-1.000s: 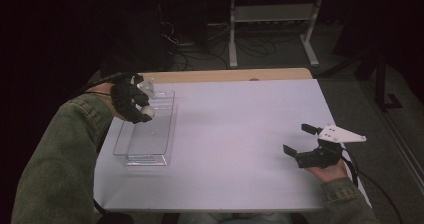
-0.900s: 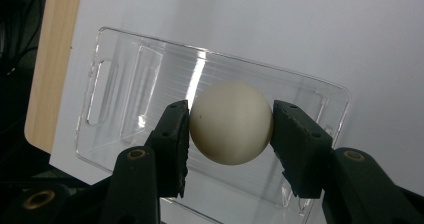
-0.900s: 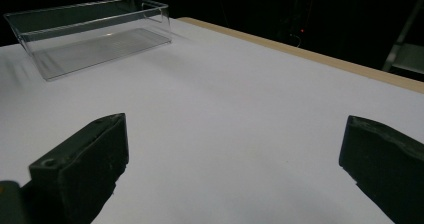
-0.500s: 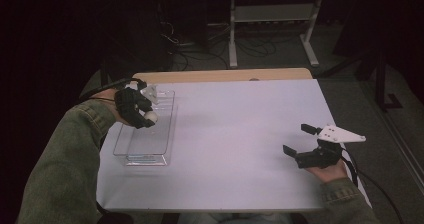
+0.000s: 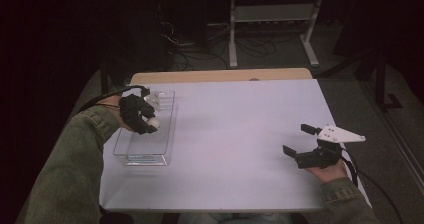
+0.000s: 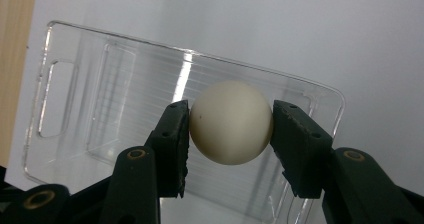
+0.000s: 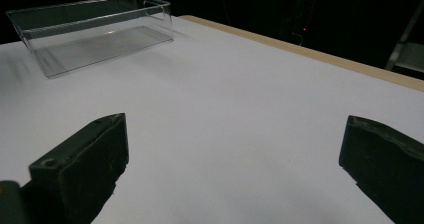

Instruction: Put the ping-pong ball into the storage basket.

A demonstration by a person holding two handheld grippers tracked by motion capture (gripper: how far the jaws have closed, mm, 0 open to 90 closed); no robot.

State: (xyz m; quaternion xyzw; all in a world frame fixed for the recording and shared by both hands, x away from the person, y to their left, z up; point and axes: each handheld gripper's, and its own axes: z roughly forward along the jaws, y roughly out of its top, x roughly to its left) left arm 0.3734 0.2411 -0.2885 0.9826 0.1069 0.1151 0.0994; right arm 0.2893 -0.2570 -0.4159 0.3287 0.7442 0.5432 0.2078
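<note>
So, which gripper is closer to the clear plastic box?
Left. The left gripper hangs right above the clear plastic box, holding a white ball. The right gripper sits far across the table, jaws wide apart.

A white surface with a wooden strip along its far edge carries a clear plastic box near its left edge.

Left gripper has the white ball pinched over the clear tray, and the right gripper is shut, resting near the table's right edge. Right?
Not quite: the right gripper is open. The right gripper view shows its jaws spread wide over the bare table. The rest holds: the left gripper pinches the white ball over the clear tray.
</note>
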